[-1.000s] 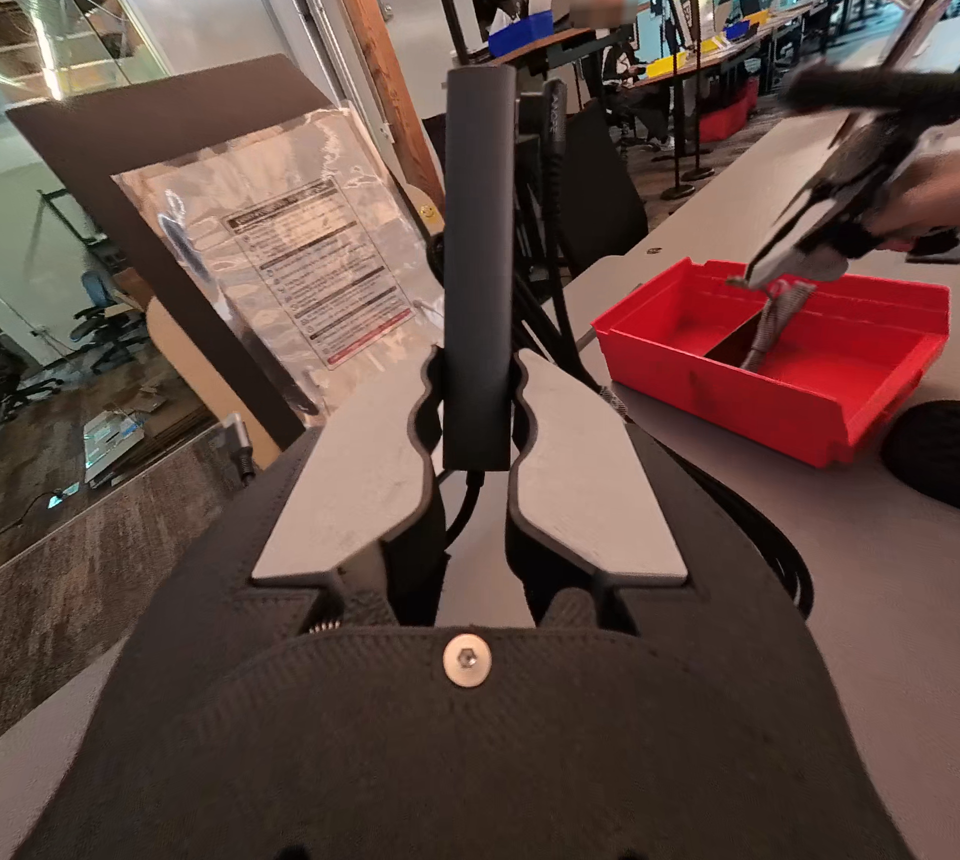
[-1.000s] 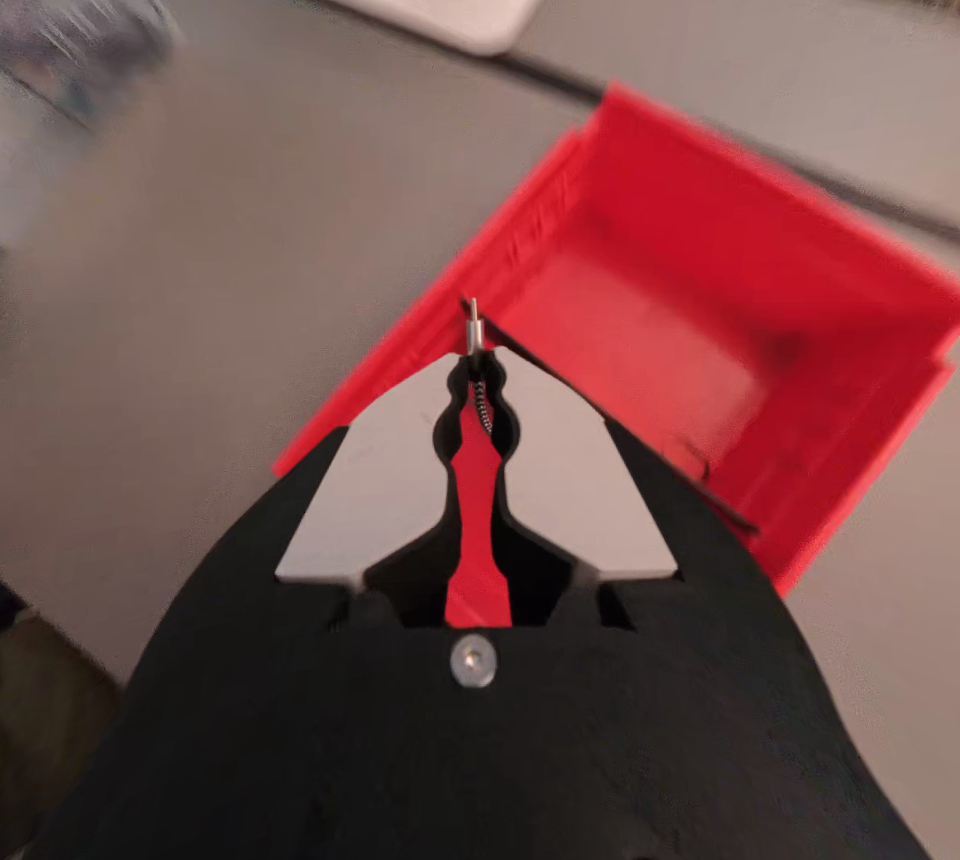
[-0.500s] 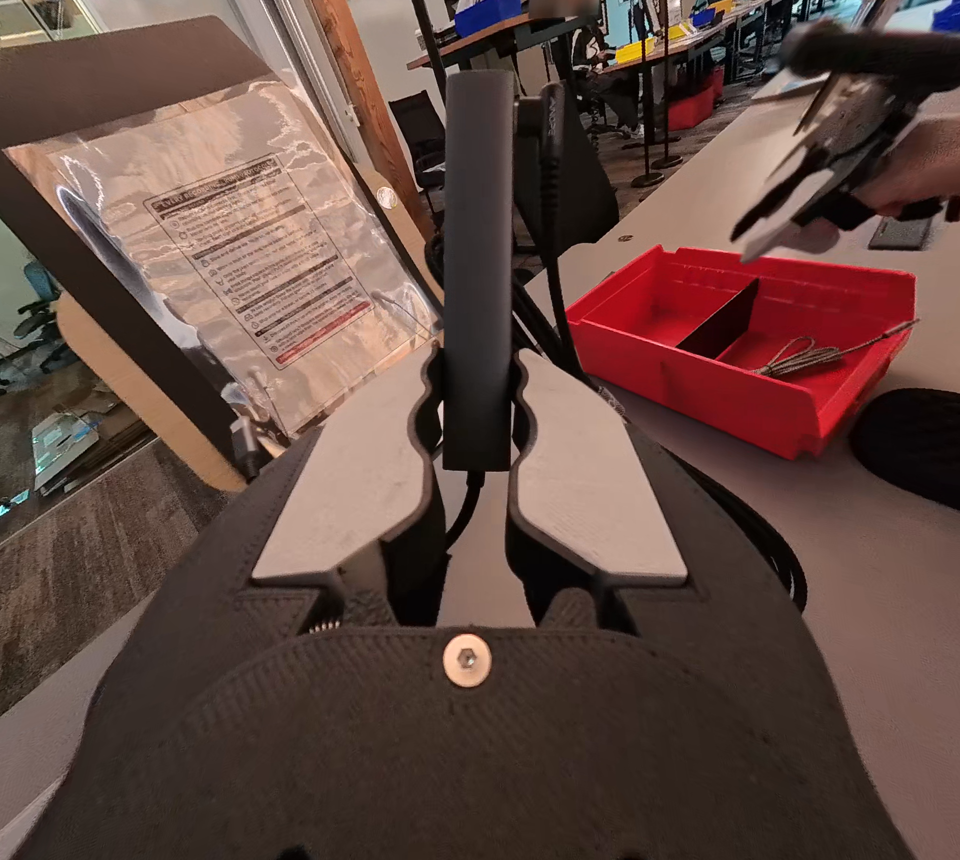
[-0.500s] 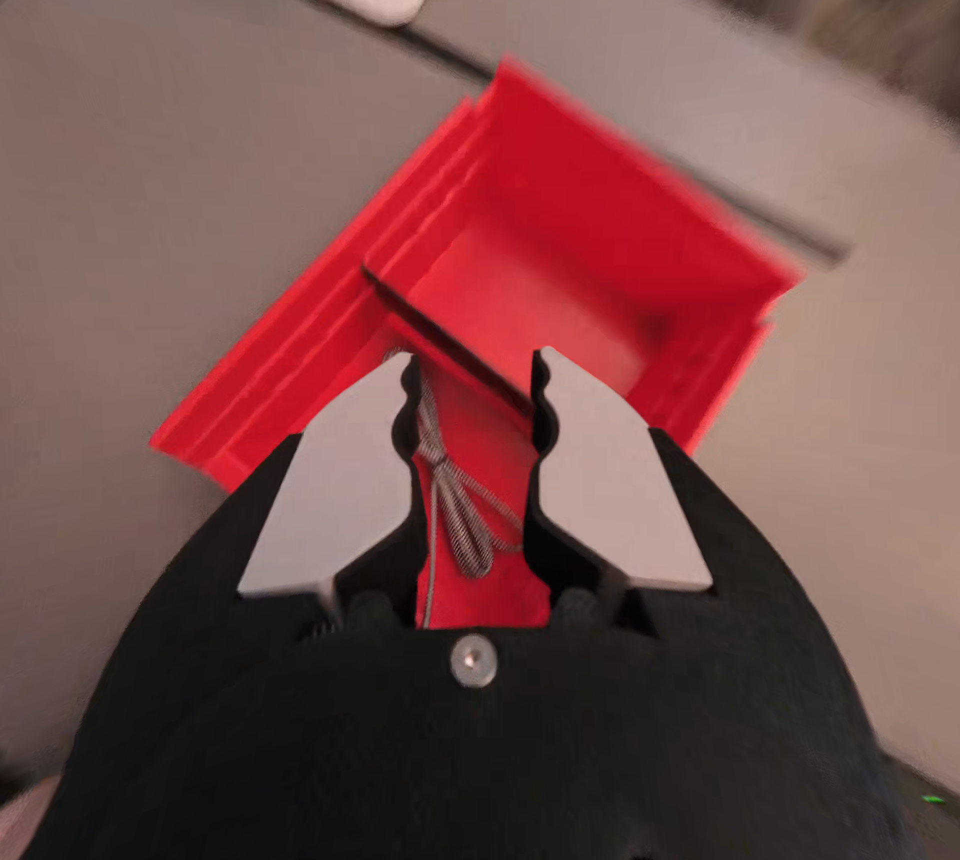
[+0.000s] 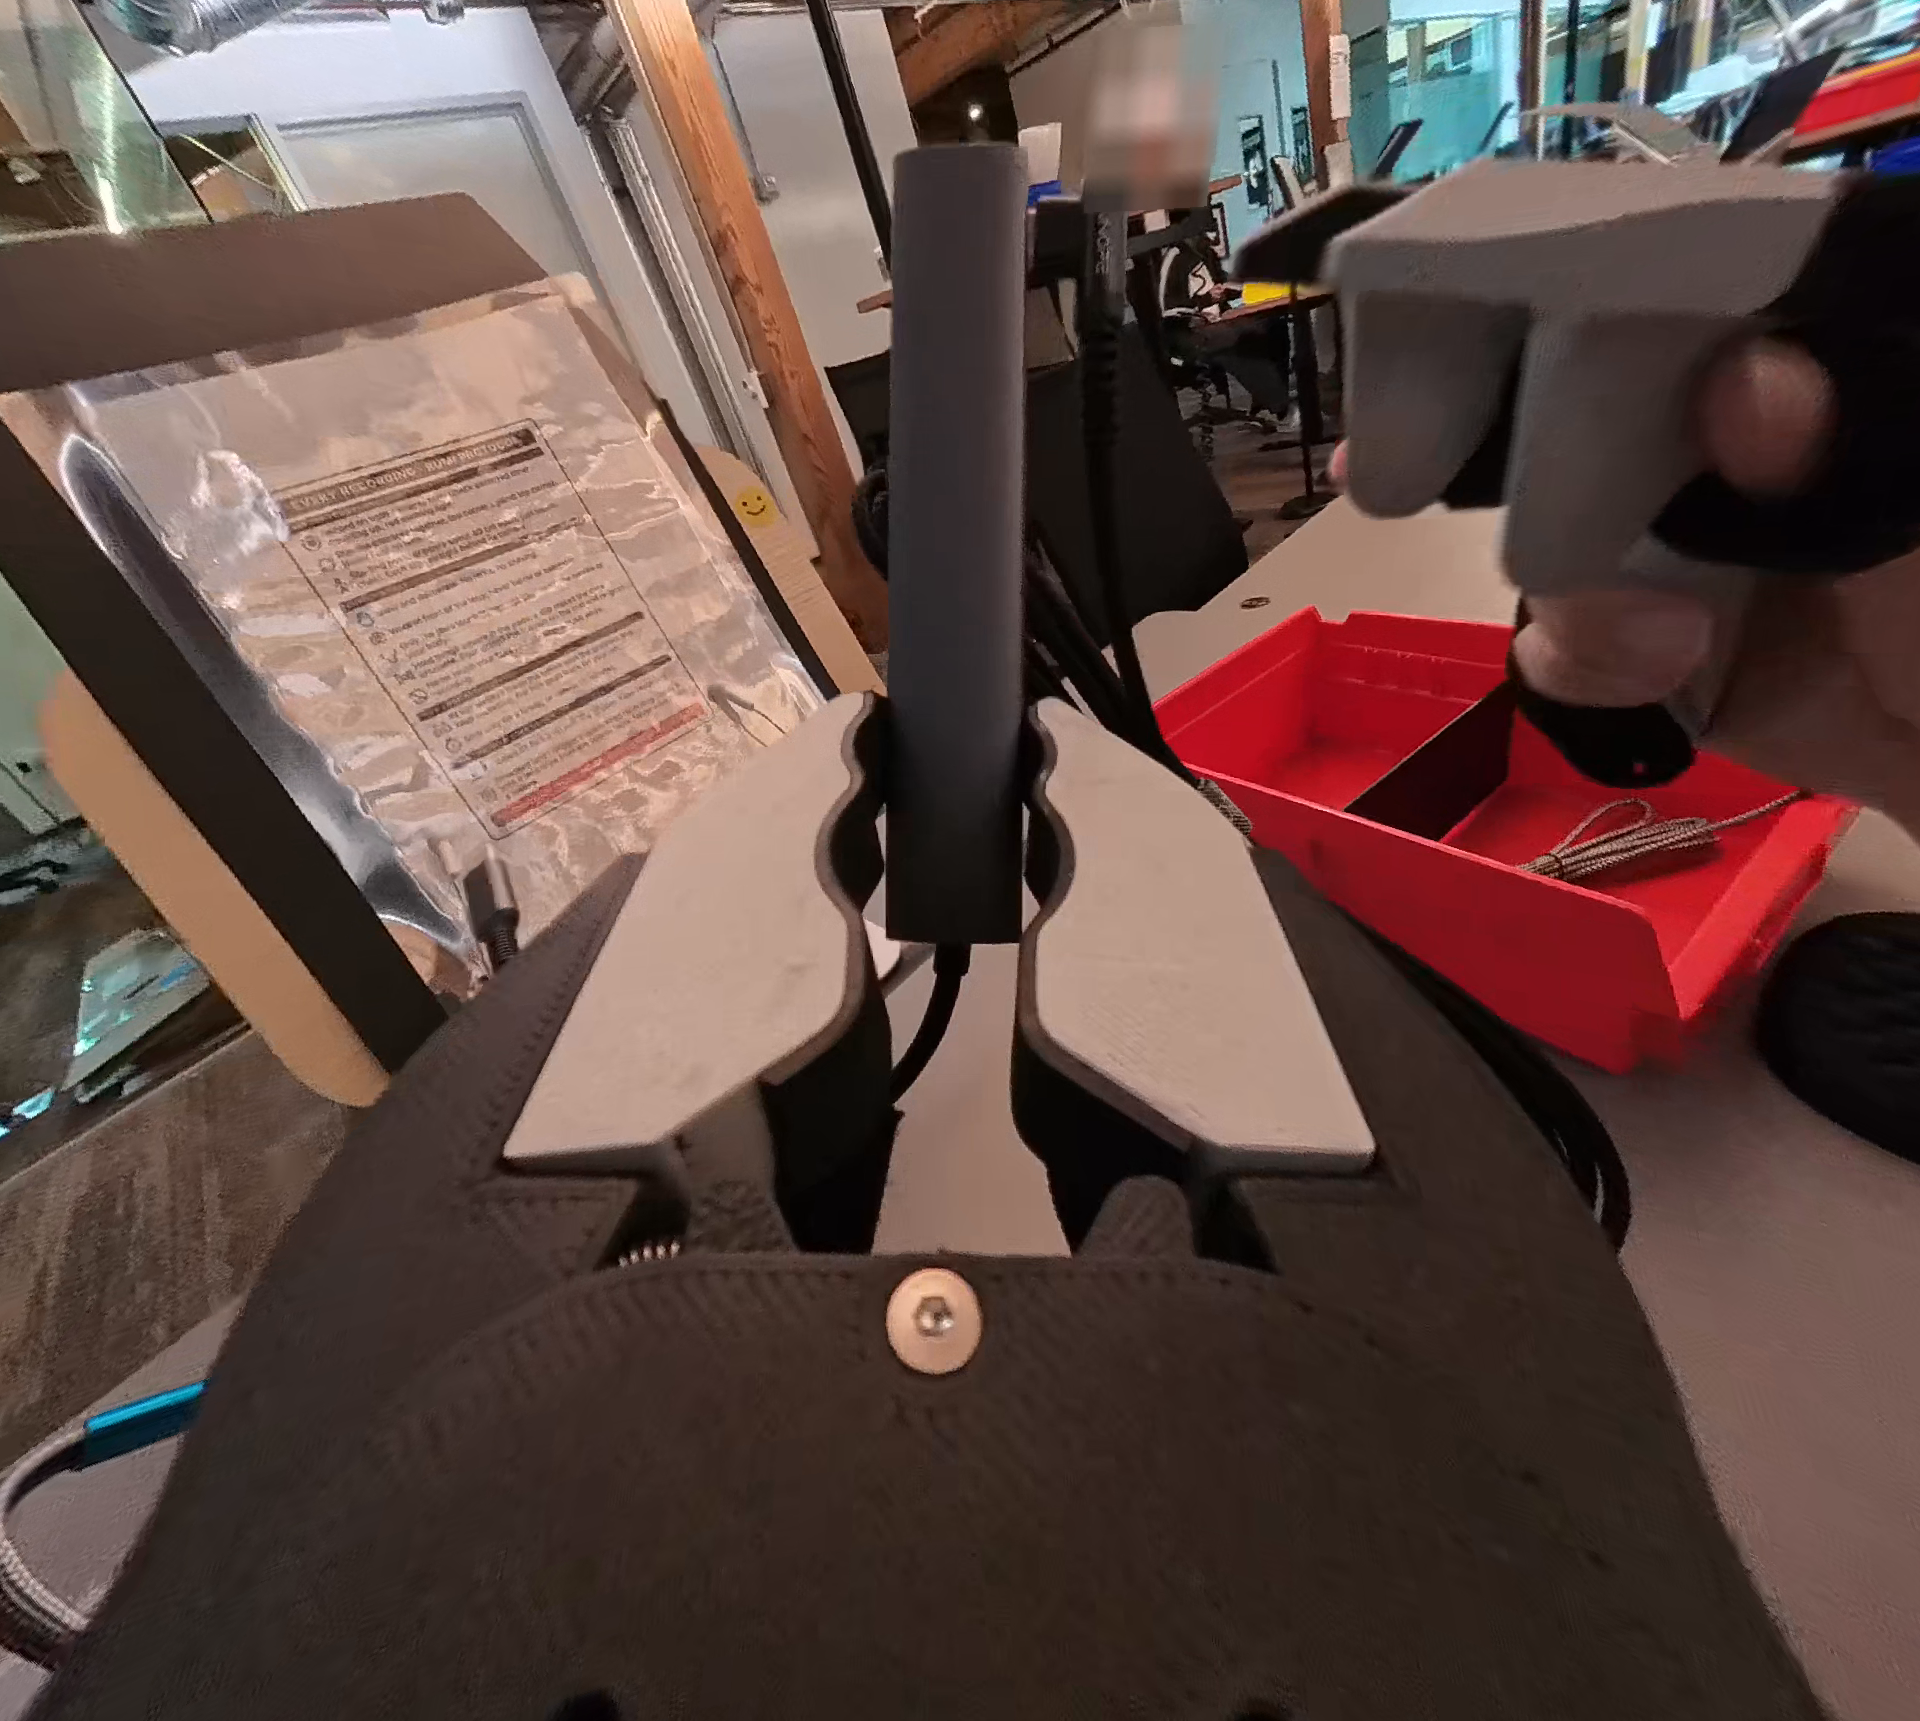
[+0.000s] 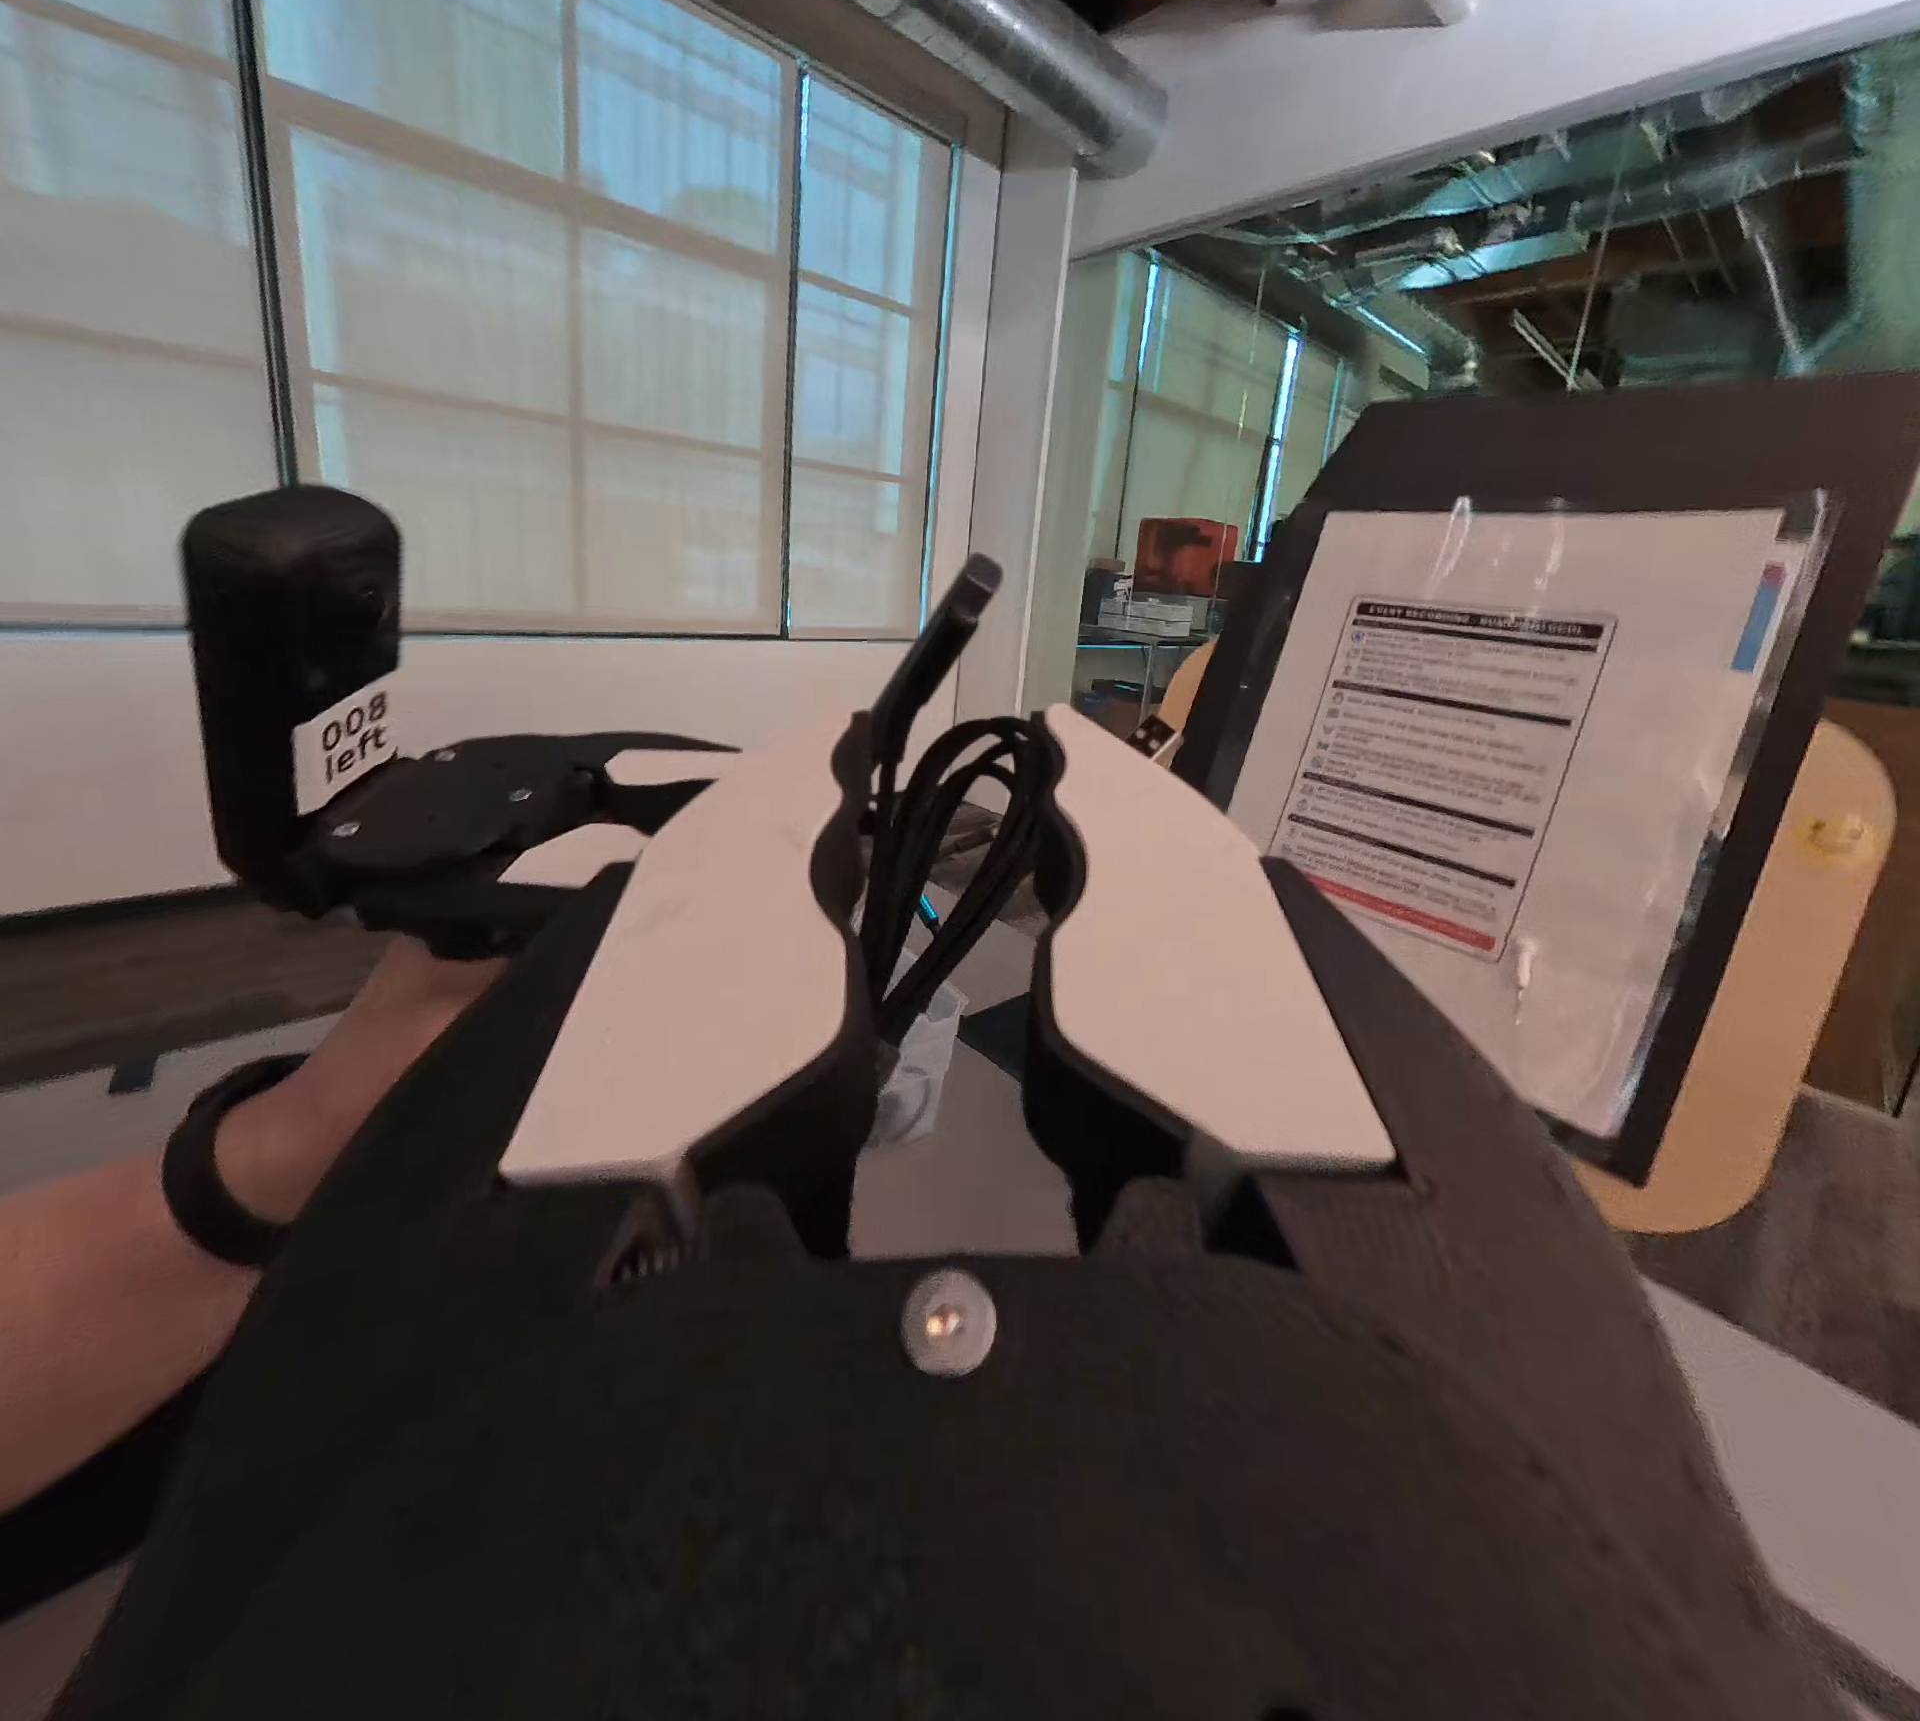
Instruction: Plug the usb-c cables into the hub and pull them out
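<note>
Dark grey hub (image 5: 956, 549) stands upright in the left gripper (image 5: 951, 824), clamped at its lower end between the two pale fingers (image 5: 727, 944), with a thin black lead dropping out of its bottom edge. Over at two o'clock in the left wrist view, the right gripper (image 5: 1455, 383) hovers above the bench (image 5: 1714, 1308), a person's hand (image 5: 1621, 653) around its grip. In the right wrist view its jaws stand apart with nothing between them; through the gap, farther off, shows a looped black cable (image 6: 961, 850) hanging from the hub. At three o'clock sits the red bin (image 5: 1486, 933), split by a black divider (image 5: 1434, 772), and a coiled braided grey usb-c cable (image 5: 1621, 845) lies in its nearer compartment, one end trailing over the rim. At nine o'clock a dark board leans back carrying a printed sheet (image 5: 488, 622) in a shiny plastic sleeve.
</note>
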